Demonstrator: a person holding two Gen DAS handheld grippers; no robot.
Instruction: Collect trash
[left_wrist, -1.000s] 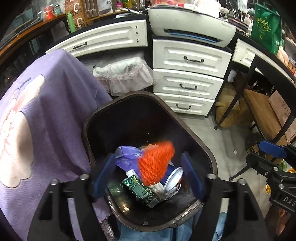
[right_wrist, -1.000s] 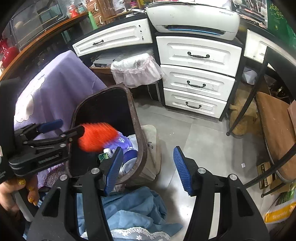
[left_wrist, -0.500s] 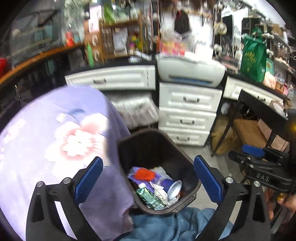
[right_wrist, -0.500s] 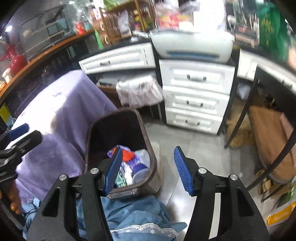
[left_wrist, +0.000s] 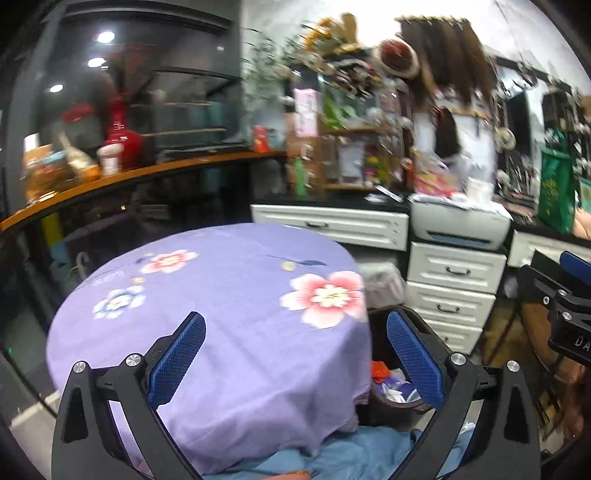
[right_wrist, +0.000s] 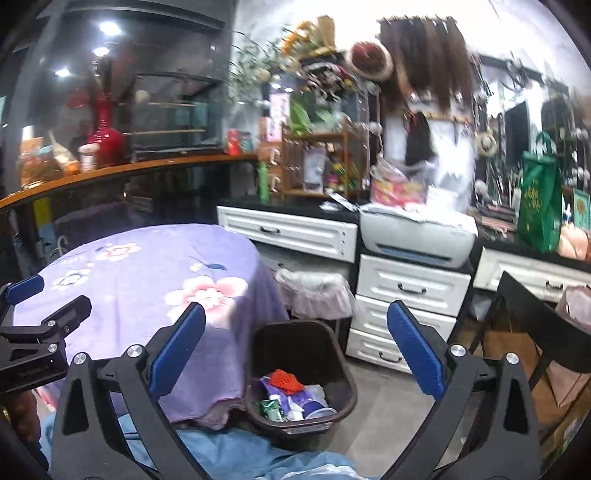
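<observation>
Beside the round table draped in a lilac cloth printed with pink and blue flowers (right_wrist: 147, 273), a dark brown plastic trash bin (right_wrist: 334, 354) stands on the grey floor, its rim close against the hanging edge of the cloth. Inside it lies a heap of rubbish: an orange net scrap (right_wrist: 284, 380) on top, a green carton (right_wrist: 271, 406), purple wrapping and a white-rimmed cup. From the left wrist view most of the bin (left_wrist: 424, 325) is hidden behind the table's edge (left_wrist: 258, 295) and the right-hand blue pad; only a sliver of the orange net scrap (left_wrist: 378, 371) and some pale litter shows.

The left gripper (left_wrist: 295, 354) has its jaws spread wide, nothing between them, the tabletop filling the gap. The right gripper (right_wrist: 295, 354) has just been opening its jaws and they too stand far apart and empty, framing the bin below. Each gripper appears at the edge of the other's view.

Behind the bin stand white drawers with black handles (right_wrist: 410, 291), a grey-white printer (right_wrist: 417, 236) on top, and a second bin lined with a frilly pale bag (right_wrist: 314, 291) tucked under the counter. A green shopping bag (right_wrist: 539, 199) sits on the black counter to the right. Blue fabric (right_wrist: 240, 458) fills the bottom of both views, in front of the bin.
</observation>
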